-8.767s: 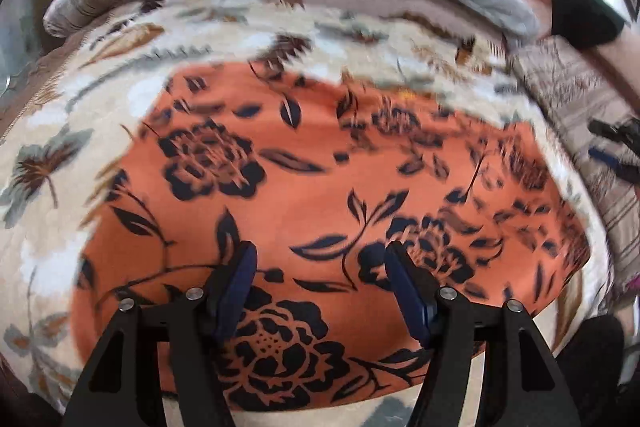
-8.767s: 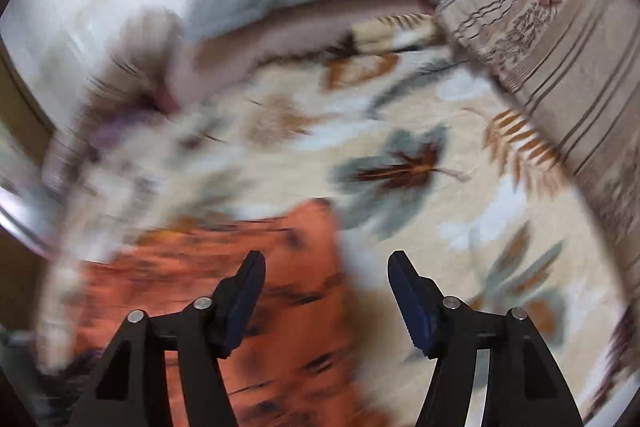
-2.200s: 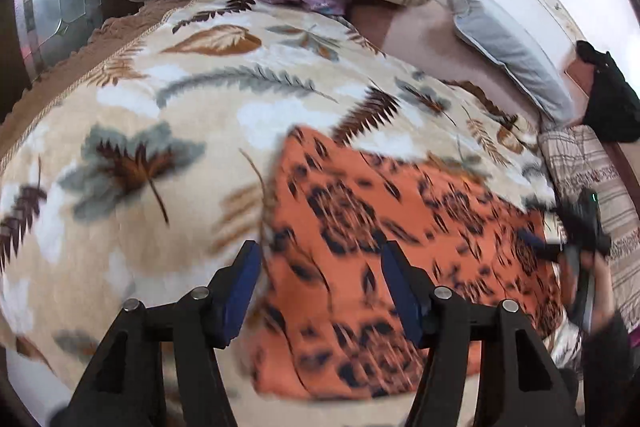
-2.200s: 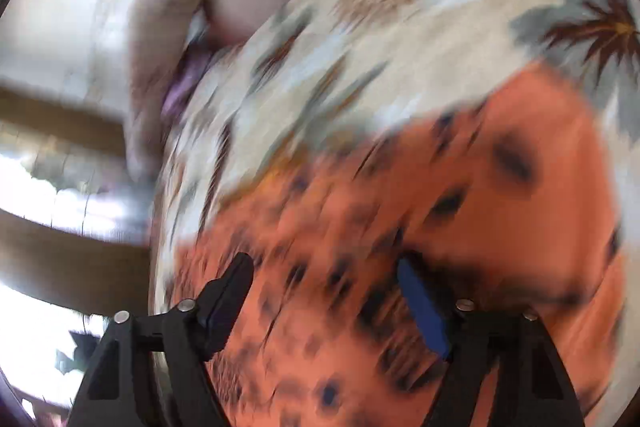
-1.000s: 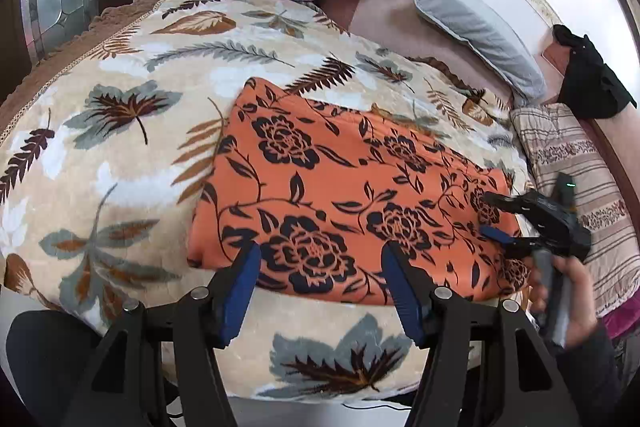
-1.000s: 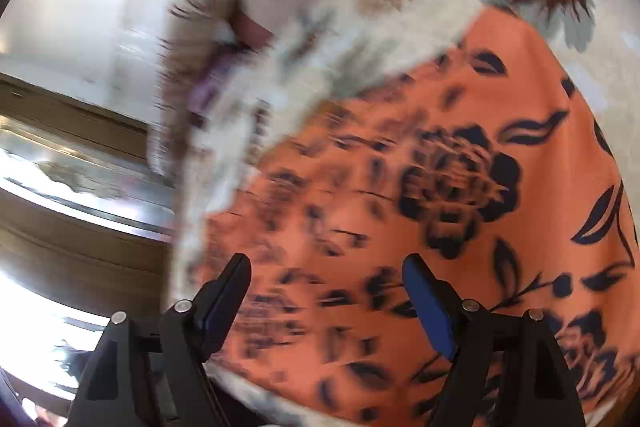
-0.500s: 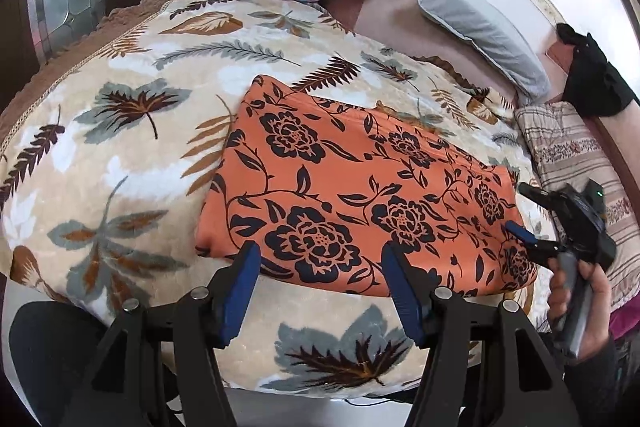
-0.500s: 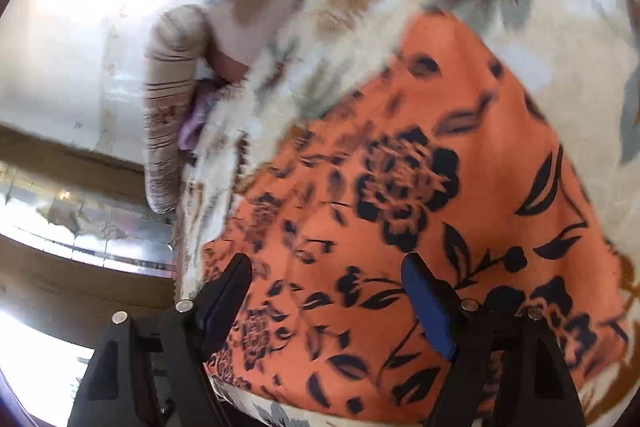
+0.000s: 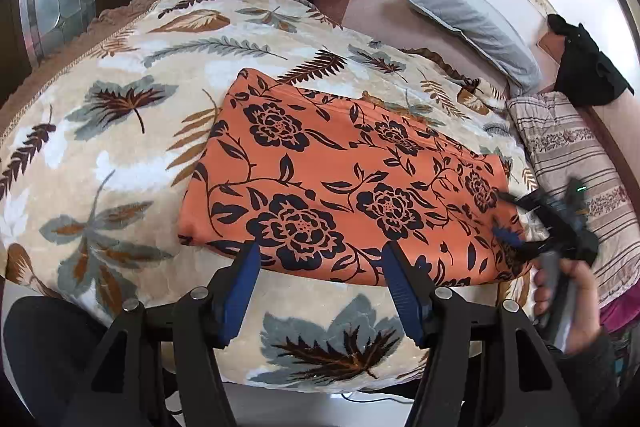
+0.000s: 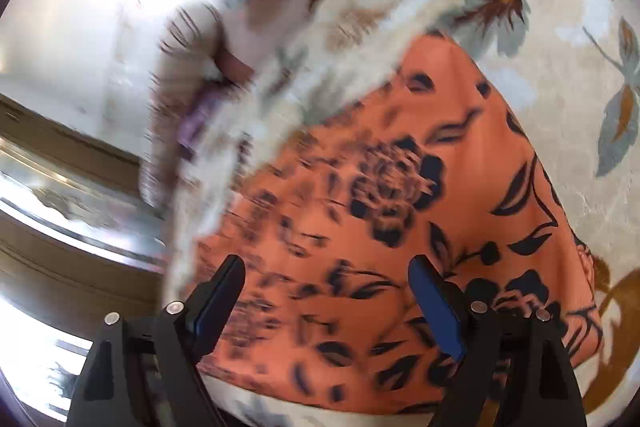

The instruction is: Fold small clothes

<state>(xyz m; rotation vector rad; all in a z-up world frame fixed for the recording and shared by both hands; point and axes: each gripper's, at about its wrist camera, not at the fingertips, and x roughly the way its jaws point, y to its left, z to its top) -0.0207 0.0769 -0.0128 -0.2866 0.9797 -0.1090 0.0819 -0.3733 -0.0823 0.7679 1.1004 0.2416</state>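
My right hand-held gripper (image 10: 326,301) has just opened wide and empty over the folded orange cloth (image 9: 340,183), my left hand-held gripper (image 9: 320,291) half-open, empty; next fold is due.

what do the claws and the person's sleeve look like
Both the left claw and the right claw have black angular frames with silver round bolts and flat blue pads on the fingers' inner faces. The right one, seen from the left camera, shows a small green light. The sleeve is dark.
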